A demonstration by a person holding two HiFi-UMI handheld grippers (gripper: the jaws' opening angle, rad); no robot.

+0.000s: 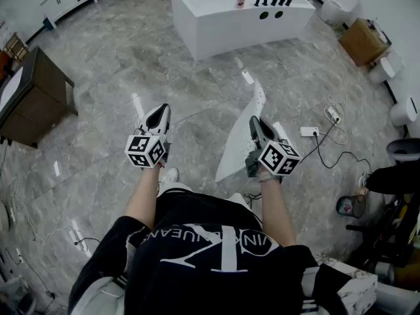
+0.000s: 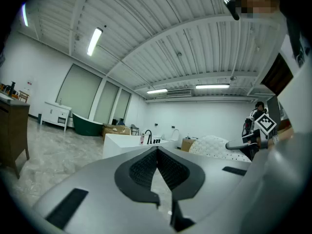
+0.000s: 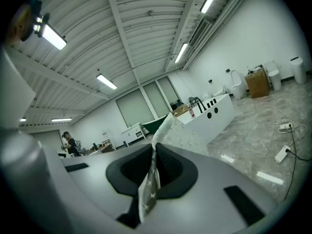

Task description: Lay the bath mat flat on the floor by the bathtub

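The person stands well back from the white rectangular bathtub (image 1: 239, 15), holding the white, dotted rubbery bath mat (image 1: 237, 136) up off the grey marble-patterned floor (image 1: 125, 64). Only the right gripper (image 1: 254, 119) has it: the jaws are pinched on one thin edge, and the sheet runs forward and down from there, stiff and tilted. The left gripper (image 1: 161, 110) is closed on nothing, off to the side and not touching the mat.

That single pinch is the worry, I'd say. The sheet could twist or slide out of the jaws on the way over. Lowered from one edge, it may land folded or curled rather than flat, unless the left gripper takes another edge. There is also a white power strip (image 1: 309, 131) with loose black and white cables (image 1: 335, 151) on the floor to the right; drifting that way risks a snag
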